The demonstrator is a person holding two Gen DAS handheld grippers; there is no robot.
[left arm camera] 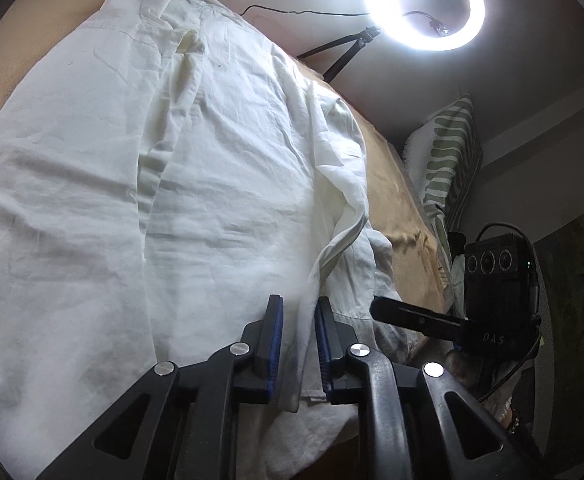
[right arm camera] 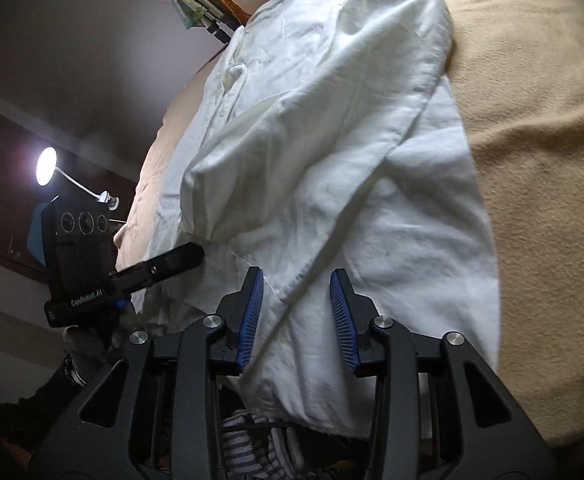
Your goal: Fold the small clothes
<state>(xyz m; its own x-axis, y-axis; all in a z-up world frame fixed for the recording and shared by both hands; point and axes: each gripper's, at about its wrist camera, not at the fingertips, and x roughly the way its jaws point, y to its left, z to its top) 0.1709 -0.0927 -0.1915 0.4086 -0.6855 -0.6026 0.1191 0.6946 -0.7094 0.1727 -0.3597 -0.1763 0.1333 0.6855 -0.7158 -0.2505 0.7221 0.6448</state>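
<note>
Both grippers low at the near hem of the white garment (left arm camera: 171, 200)

The left gripper (left arm camera: 299, 312) tilts downward, its blue pads slightly parted astride a raised fold. Just beside it, the right gripper (right arm camera: 296, 284) angles down more steeply, jaws wider apart, cloth between them but unpressed.

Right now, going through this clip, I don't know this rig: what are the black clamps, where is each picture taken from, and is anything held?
No robot here: a person holds a two-finger clamp in each hand, with a camera on each looking along its fingers. One picture looks past the left gripper, the other past the right gripper. A white garment lies spread on a tan blanket. A ridge of cloth runs between the left gripper's parted pads; the right gripper's pads stand wider above the cloth. Neither clamps it.
</note>
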